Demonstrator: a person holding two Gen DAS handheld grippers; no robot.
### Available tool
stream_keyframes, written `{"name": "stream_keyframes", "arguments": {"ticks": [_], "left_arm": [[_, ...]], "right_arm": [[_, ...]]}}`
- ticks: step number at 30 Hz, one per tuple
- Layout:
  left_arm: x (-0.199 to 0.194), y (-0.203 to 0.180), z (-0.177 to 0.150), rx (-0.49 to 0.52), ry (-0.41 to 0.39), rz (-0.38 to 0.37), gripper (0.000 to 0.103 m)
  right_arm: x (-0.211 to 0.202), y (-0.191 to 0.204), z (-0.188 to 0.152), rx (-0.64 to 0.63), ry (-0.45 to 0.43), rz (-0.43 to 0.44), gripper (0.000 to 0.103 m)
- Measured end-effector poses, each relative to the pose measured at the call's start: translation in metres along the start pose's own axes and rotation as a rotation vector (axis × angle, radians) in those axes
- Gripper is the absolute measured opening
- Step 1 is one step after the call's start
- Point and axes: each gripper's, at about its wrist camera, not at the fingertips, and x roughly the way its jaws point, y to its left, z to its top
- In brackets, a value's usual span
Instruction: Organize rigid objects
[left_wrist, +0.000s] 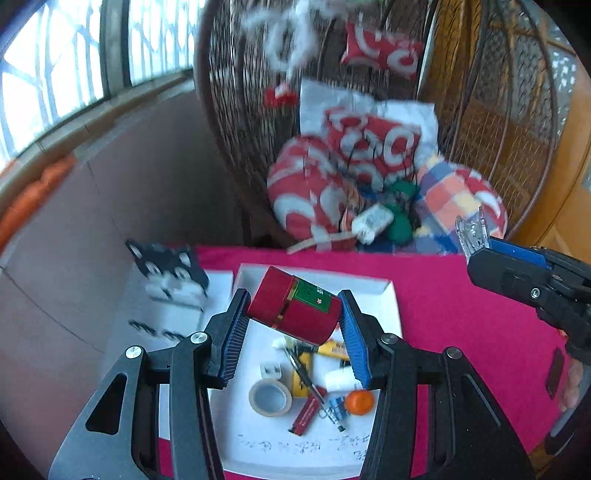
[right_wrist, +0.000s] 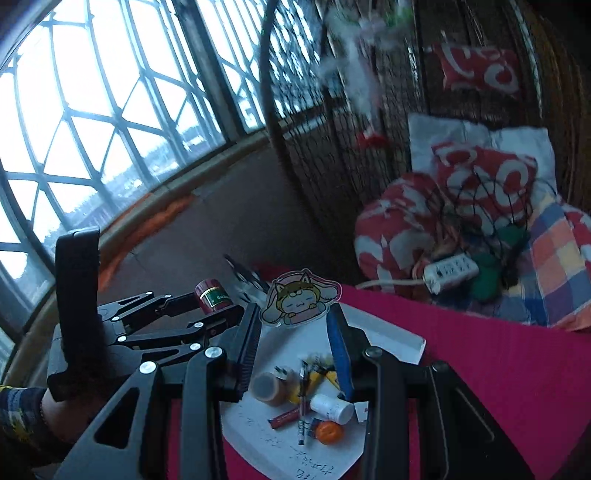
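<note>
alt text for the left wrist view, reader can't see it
The left gripper holds a red can tilted above a white tray of small items: tape roll, pen, orange ball. The right gripper, at the right edge, holds a clear acrylic piece.

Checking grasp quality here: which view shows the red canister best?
The left wrist view: the red canister fills the frame's centre, tilted, clamped in the left gripper above the white tray. The right wrist view shows it small, partly hidden.
</note>
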Motion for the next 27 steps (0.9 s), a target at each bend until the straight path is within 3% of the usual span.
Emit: {"name": "stream_keyframes", "arguments": {"ticks": [9,17,19,20,21,22,24,27], "left_arm": [[0.076,0.025,-0.034,-0.061,0.205,0.021,0.048],[0.093,0.032,-0.042,-0.064,0.241,0.037,0.048],[0.095,0.033,-0.043,-0.064,0.248,0.046,0.053],[0.096,0.034,-0.043,-0.066,0.248,0.045,0.059],[0.096,0.036,-0.044,-0.075,0.239,0.042,0.08],[0.096,0.037,-0.044,-0.082,0.232,0.042,0.091],[0.091,0.041,-0.044,-0.103,0.206,0.052,0.097],[0.086,0.044,-0.044,-0.11,0.192,0.058,0.102]], "right_arm": [[0.074,-0.022,-0.035,0.087,0.197,-0.073,0.036],[0.115,-0.021,-0.054,0.077,0.301,-0.119,0.037],[0.118,-0.02,-0.055,0.071,0.31,-0.127,0.037],[0.118,-0.019,-0.056,0.062,0.309,-0.135,0.04],[0.116,-0.017,-0.057,0.052,0.311,-0.143,0.051],[0.117,-0.016,-0.058,0.047,0.311,-0.145,0.074],[0.114,-0.014,-0.058,0.035,0.297,-0.172,0.084],[0.109,-0.015,-0.059,0.049,0.28,-0.156,0.088]]}}
